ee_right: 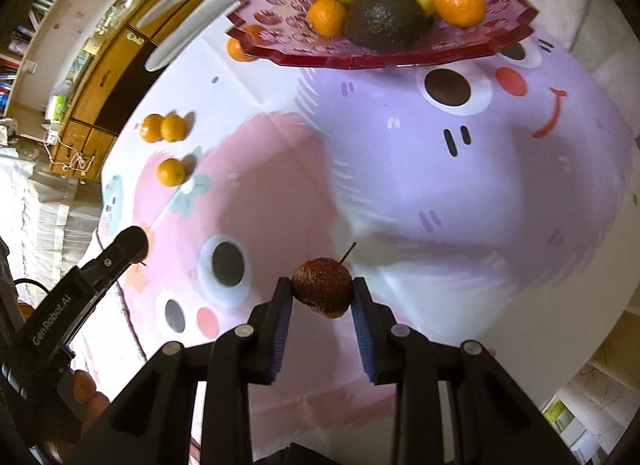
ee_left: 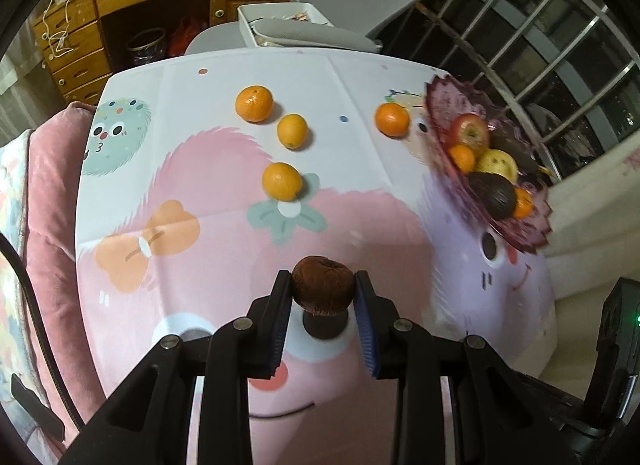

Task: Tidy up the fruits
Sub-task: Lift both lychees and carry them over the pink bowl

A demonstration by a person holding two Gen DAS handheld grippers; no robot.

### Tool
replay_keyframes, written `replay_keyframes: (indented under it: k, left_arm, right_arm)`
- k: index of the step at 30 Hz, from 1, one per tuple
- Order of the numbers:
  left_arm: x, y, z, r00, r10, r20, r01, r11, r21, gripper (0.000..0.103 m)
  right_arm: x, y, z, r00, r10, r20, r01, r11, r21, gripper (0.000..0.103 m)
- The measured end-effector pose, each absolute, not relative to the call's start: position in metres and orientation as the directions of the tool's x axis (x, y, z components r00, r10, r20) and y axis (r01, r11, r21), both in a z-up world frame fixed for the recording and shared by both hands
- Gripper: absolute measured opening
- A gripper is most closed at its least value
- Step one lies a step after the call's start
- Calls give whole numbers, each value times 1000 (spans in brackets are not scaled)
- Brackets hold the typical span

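With each gripper's fingers closed on a dark brown fruit above the cartoon tablecloth (ee_right: pixel 400 169) — left gripper (ee_left: pixel 322 289), right gripper (ee_right: pixel 322 289) — you risk knocking the heaped fruit plate (ee_right: pixel 360 57) and rolling its avocado (ee_right: pixel 382 19) off.

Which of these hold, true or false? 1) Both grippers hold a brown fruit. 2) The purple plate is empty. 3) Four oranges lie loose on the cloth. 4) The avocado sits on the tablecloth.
1) True: left gripper and right gripper each clamp a brown round fruit.
2) False: the purple scalloped glass plate holds mixed fruit.
3) True: four loose oranges lie on the cartoon tablecloth.
4) False: the dark avocado is on the plate.
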State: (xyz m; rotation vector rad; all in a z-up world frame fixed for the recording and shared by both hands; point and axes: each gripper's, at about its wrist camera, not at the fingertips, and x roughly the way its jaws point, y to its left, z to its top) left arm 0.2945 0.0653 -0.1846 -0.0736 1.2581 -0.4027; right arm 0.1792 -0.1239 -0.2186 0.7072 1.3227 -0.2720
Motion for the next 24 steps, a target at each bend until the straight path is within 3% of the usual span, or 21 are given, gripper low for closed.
replay_keyframes:
  k: [11, 24]
  left_arm:
    - [249, 55, -148, 247, -397, -884, 299, 899, -320, 29]
    - [225, -15, -121, 337, -368, -866, 203, 927, -315, 29]
  right_arm:
    - [156, -100, -165, 314, 216, -924, 422, 840, 340, 30]
    - [162, -173, -136, 366, 262, -893, 240, 900, 363, 30]
